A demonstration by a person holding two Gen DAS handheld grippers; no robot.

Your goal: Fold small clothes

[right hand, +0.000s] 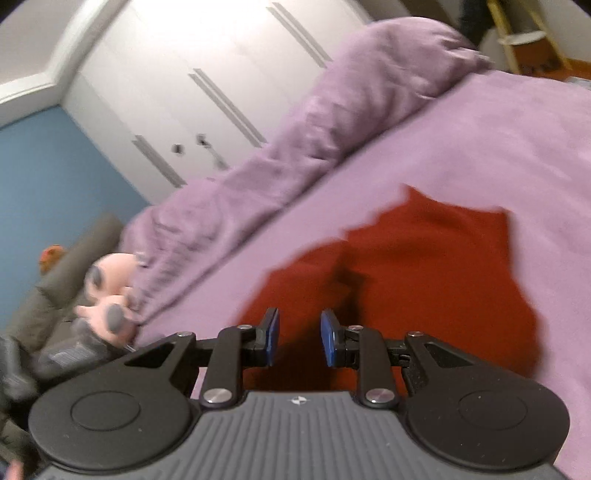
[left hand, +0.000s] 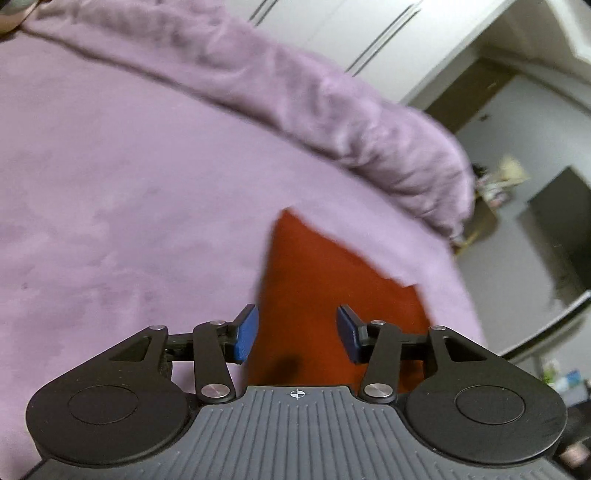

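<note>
Hovering: both tools parted, empty | red garment [right hand: 424, 273] blurred, near edge hidden

Home bedroom: lilac-covered bed [left hand: 129, 184], rumpled duvet [right hand: 295, 140], white wardrobe doors [right hand: 192, 74], plush toy [right hand: 107, 295]

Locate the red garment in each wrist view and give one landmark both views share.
Left wrist: the red fabric garment lies lower centre, a pointed piece on the flat lilac bedspread, between and beyond the open left gripper.
Right wrist: it spreads wider, lower centre to right, ahead of the open right gripper.
Shared landmark: the rumpled lilac duvet ridge below the white wardrobe doors.
</note>
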